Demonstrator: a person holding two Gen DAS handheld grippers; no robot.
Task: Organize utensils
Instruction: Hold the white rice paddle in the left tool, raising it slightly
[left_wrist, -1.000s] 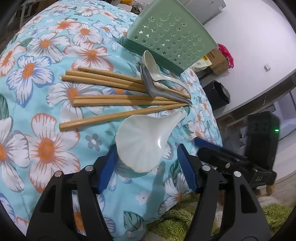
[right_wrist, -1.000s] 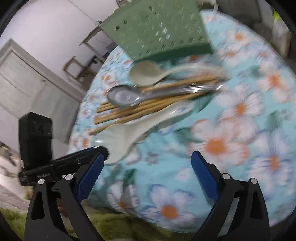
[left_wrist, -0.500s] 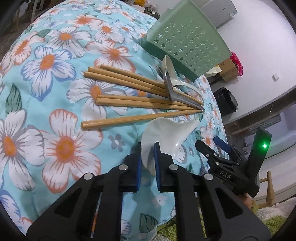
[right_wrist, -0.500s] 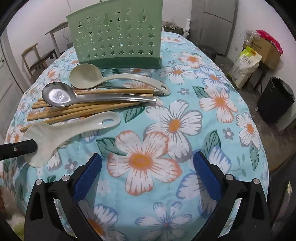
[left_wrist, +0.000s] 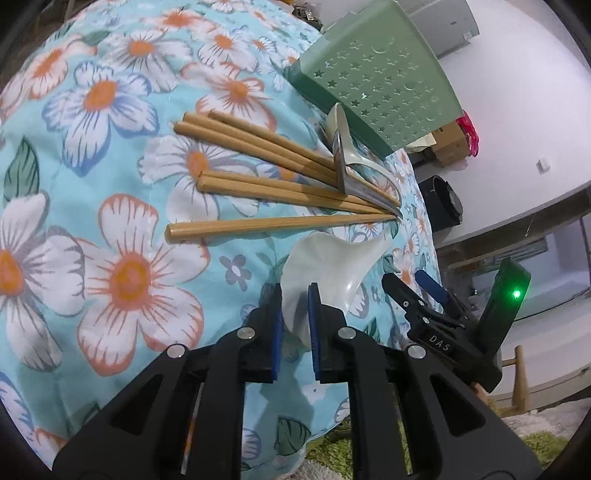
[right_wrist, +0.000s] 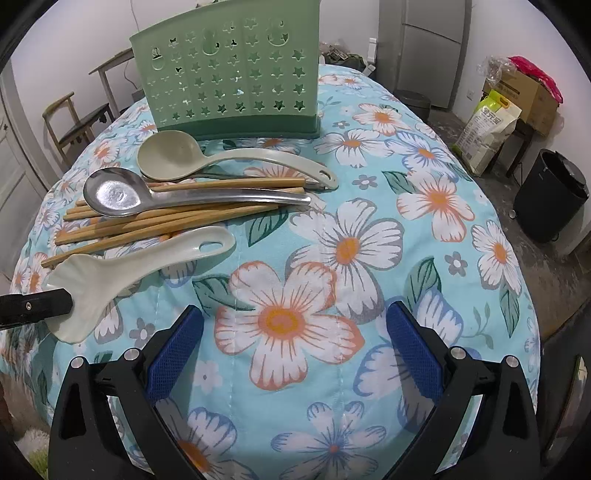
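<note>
I see the quilted floral cloth (right_wrist: 369, 229) covering the table. At 12 o'clock stands the green star-punched plastic holder (right_wrist: 229, 74), likely where everything goes. Wooden chopsticks (right_wrist: 155, 221) lie bundled at 10 o'clock under 2 spoons. My left gripper (left_wrist: 295, 325) pinches the glossy white rice paddle (left_wrist: 332, 258) by its blade, probably to lift it; my right gripper (right_wrist: 293, 354) gapes wide, empty.

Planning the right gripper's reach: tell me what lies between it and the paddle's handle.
Only bare floral cloth lies between the open right gripper and the paddle's handle, as the right wrist view shows.
</note>
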